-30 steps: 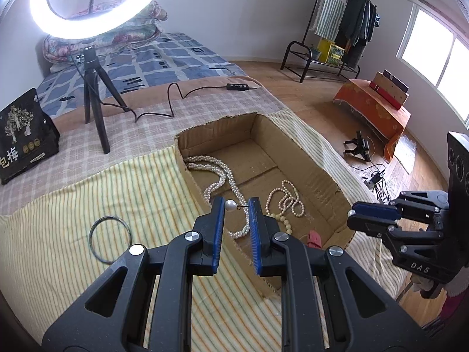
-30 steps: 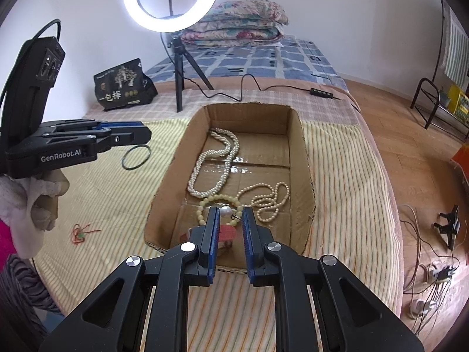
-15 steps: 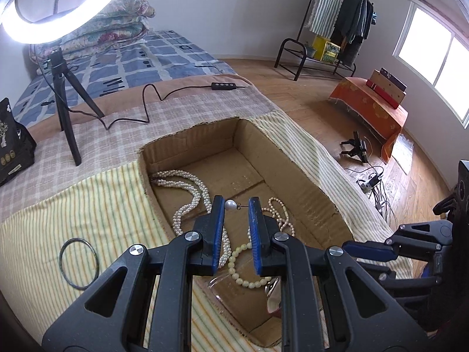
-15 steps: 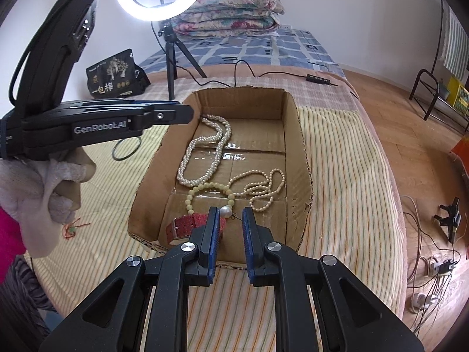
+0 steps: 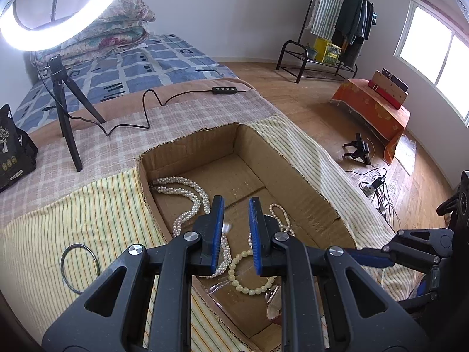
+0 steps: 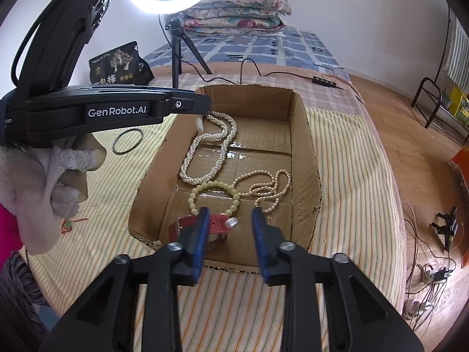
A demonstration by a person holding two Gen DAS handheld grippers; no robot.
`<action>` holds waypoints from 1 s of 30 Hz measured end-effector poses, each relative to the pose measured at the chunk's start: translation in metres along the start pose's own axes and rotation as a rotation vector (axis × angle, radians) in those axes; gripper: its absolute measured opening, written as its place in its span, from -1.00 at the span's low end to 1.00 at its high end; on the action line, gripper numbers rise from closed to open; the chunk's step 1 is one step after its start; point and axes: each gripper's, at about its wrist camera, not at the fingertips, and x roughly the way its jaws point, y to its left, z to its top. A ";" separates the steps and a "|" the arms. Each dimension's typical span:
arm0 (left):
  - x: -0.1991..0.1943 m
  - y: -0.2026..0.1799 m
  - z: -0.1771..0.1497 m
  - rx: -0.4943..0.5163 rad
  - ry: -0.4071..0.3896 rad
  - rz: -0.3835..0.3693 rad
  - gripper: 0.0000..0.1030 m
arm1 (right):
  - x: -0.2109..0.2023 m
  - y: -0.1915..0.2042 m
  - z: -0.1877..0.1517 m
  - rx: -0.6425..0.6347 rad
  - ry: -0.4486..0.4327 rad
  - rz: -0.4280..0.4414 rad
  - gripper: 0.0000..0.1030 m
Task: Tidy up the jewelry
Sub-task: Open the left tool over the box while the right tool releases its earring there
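Both sets of tongs parted — left gripper [image 5: 236,231] and right gripper [image 6: 230,228] wide, gripping nothing. Pearl earring [image 6: 231,222] mid-gap, lower centre of frame, over the cardboard box [image 6: 304,158] — pearl necklace [image 6: 211,152] inside.

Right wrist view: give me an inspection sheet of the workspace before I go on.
Surface: striped bedspread, cardboard box on it.
Job's things: in box, pearl necklace, thin bead chain, pale bead bracelet, red strap; small pearl between right pads, touching neither.
Clutter: metal ring, red string on bedspread.
Grippers: left tongs, right tongs, both open, over box.
Cables: ring-light cable across bed; floor tangle.
Surroundings: ring light, folded quilts, clothes rack.
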 end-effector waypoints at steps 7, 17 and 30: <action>-0.007 -0.001 0.001 0.005 -0.028 0.031 0.26 | -0.007 0.005 0.001 -0.023 -0.046 -0.030 0.37; -0.014 -0.003 -0.001 0.017 -0.030 0.054 0.58 | -0.008 0.012 0.004 -0.034 -0.052 -0.048 0.39; -0.047 0.015 -0.005 0.025 -0.070 0.095 0.58 | -0.013 0.027 0.009 -0.052 -0.067 -0.039 0.39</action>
